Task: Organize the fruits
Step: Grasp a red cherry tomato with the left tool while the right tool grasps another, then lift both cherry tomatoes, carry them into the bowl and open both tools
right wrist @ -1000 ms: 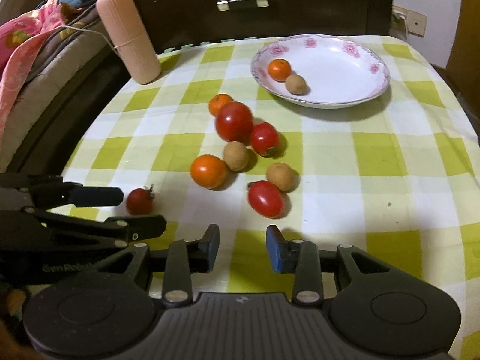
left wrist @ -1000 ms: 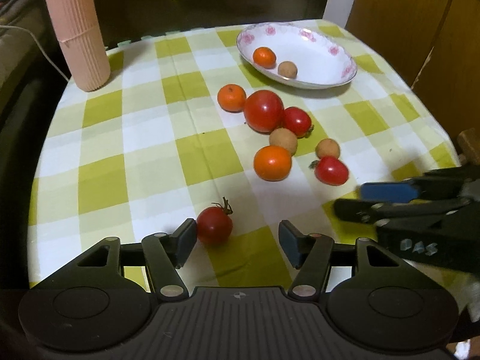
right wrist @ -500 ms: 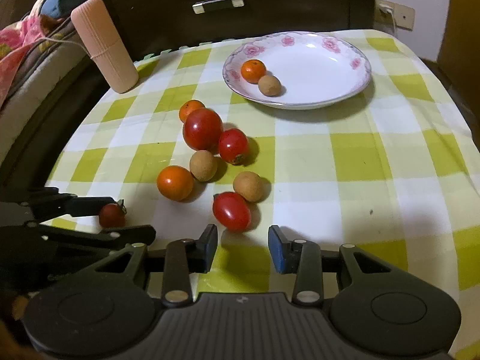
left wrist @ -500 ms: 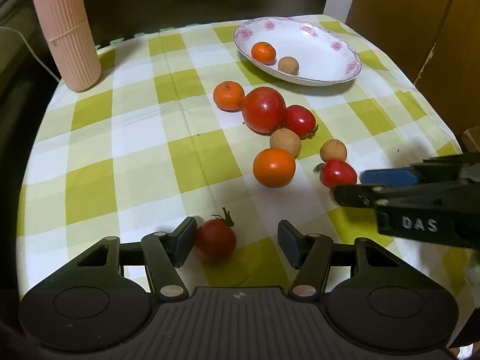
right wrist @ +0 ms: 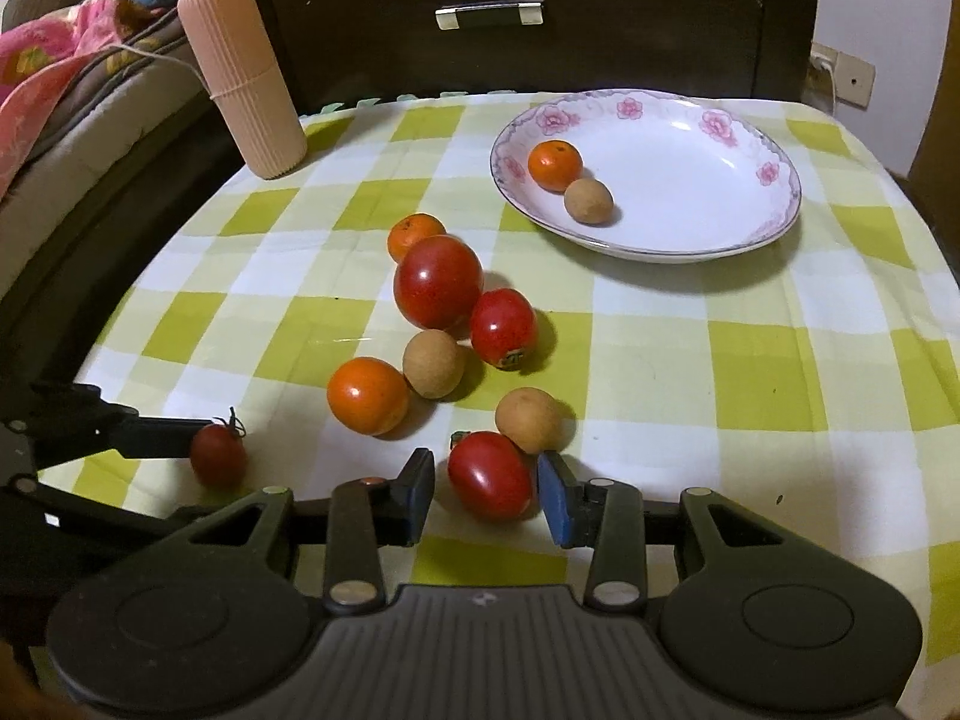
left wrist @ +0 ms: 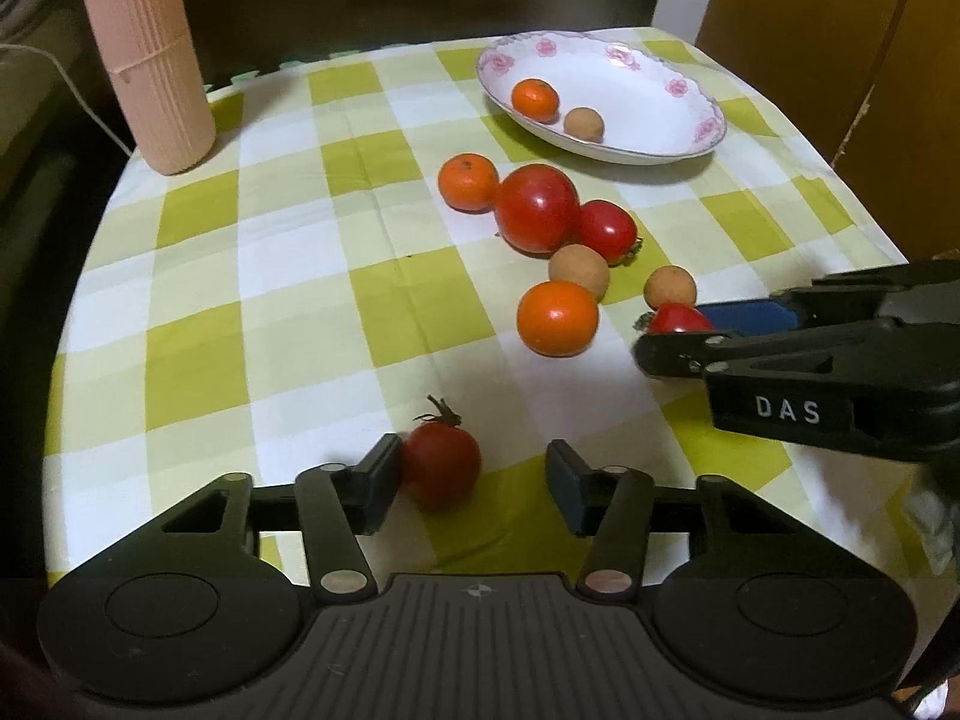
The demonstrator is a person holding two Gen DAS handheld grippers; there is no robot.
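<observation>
Two grippers: both with fingers spread, neither clamped on anything.
Left gripper [left wrist: 474, 480]: parted wide; a small dark-red stemmed tomato [left wrist: 441, 471] sits between the fingers, touching the left pad [left wrist: 378, 483], well clear of the right one.
Right gripper [right wrist: 486, 495]: open around a glossy oval tomato [right wrist: 491, 474]; the right pad [right wrist: 555, 504] is at the tomato's side, possibly touching, hard to judge from here; a gap shows on the left.
Just beside: a round, matte tan fruit [right wrist: 529, 420] resting against that oval tomato.
Loose cluster on the table [right wrist: 750, 360]: smooth orange fruit [right wrist: 367, 395], another tan fruit [right wrist: 433, 363], a small red tomato [right wrist: 503, 327], a large shiny red tomato [right wrist: 438, 282], and a small orange fruit [right wrist: 414, 235] behind it.
Plate [right wrist: 690, 138]: shallow white china with pink flowers on the rim, holding one orange fruit [right wrist: 555, 165] and one tan fruit [right wrist: 588, 200], touching.
Table cover: soft cloth checked in green and white.
Far left corner: ribbed pink cylinder [right wrist: 243, 66], upright.
</observation>
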